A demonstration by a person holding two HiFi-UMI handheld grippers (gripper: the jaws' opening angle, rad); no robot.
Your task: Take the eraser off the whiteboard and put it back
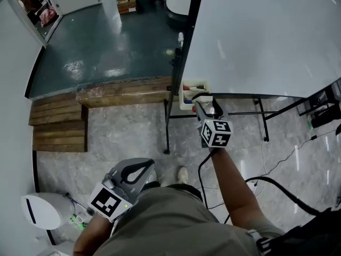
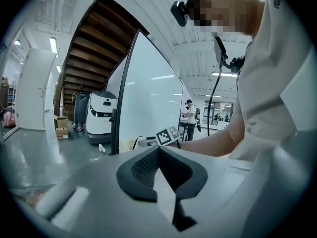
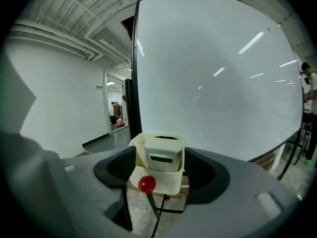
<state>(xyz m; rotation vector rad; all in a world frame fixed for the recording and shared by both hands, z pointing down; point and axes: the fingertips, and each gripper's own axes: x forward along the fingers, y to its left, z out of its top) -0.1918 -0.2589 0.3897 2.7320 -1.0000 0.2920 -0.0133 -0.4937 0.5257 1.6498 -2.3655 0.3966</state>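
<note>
Eraser (image 3: 163,151) is sitting upright in a cream holder (image 3: 159,185) at the lower left corner of the whiteboard (image 3: 213,73), centre of the right gripper view, with a red ball-shaped knob (image 3: 146,184) showing just in front. Right gripper (image 3: 160,166) is pointing straight at it, jaws standing wide, one either side of the holder, pads not pressing on anything. Left gripper (image 2: 158,155) is hanging low by the person's waist, jaws closed together on nothing. Eraser is looking like a small pale plastic block: probably light and stiff-shelled, likely somewhat slick on its sides. Best hold is likely across the two flat sides above the holder's rim, squeezing gently, since the thin holder may be shifting if nudged.
</note>
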